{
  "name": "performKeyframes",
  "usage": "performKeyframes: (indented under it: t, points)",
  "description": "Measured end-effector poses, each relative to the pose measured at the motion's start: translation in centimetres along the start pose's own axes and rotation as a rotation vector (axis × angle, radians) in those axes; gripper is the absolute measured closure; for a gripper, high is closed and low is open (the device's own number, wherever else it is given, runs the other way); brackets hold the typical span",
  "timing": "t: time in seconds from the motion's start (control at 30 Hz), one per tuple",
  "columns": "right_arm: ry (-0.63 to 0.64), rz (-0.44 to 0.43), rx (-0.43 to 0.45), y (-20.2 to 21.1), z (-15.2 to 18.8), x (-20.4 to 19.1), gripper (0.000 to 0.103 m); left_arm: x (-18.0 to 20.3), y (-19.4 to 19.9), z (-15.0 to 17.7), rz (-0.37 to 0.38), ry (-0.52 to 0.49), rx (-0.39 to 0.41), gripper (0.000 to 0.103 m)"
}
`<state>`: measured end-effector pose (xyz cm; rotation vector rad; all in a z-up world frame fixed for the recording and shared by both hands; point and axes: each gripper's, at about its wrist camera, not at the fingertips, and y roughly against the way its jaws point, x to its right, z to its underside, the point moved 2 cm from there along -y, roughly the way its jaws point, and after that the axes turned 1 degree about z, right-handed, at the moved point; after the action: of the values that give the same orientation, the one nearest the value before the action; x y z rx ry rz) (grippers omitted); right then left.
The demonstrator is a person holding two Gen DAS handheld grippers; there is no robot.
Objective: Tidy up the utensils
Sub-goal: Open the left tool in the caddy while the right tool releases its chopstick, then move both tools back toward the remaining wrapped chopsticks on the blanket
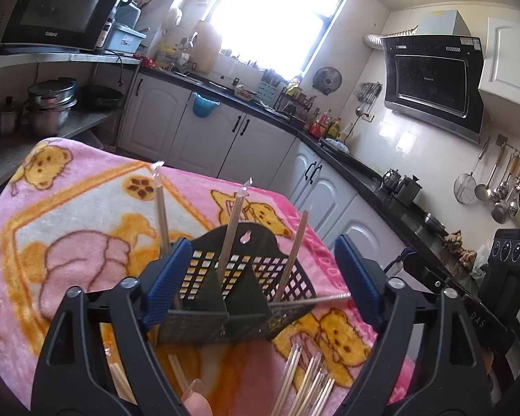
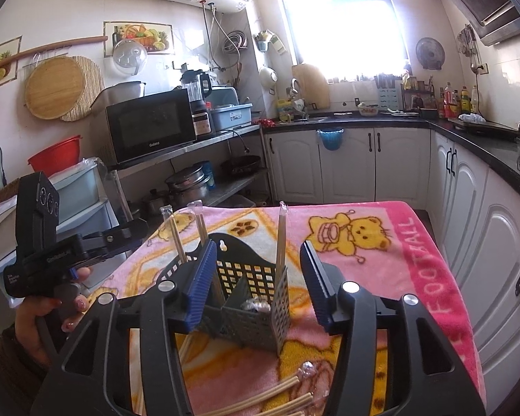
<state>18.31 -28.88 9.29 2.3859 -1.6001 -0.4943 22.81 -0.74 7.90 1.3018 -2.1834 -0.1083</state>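
Observation:
A dark grey mesh utensil holder [image 1: 232, 284] with dividers stands on a pink bear-print blanket [image 1: 69, 208]. Several wrapped chopsticks [image 1: 296, 249] stand upright in its compartments. More chopsticks [image 1: 308, 384] lie loose on the blanket in front of it. My left gripper [image 1: 260, 277] is open, its blue pads either side of the holder, holding nothing. In the right wrist view the holder [image 2: 249, 298] sits between the open pads of my right gripper [image 2: 256, 277], with loose chopsticks [image 2: 260, 398] below it. The left gripper's body [image 2: 45, 253] shows at the left there.
White cabinets [image 2: 346, 166] under a black countertop [image 2: 485, 138] run behind and right of the table. A steel shelf [image 2: 190, 149] with a microwave [image 2: 149, 124] and pots stands to the left. Hanging ladles [image 1: 502, 190] line the wall.

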Motion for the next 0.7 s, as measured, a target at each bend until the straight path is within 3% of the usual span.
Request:
performKeyframes:
  t: [0.2,0.7]
  points:
    - [0.007,0.003,-0.019,0.8,1.0,-0.4,0.05,-0.1,0.9,1.2,-0.009,-0.002,-0.018,0.015]
    - [0.015,0.009,-0.09,1.4,4.5,-0.6,0.049,-1.4,1.7,3.9,-0.024,0.028,-0.06,0.012]
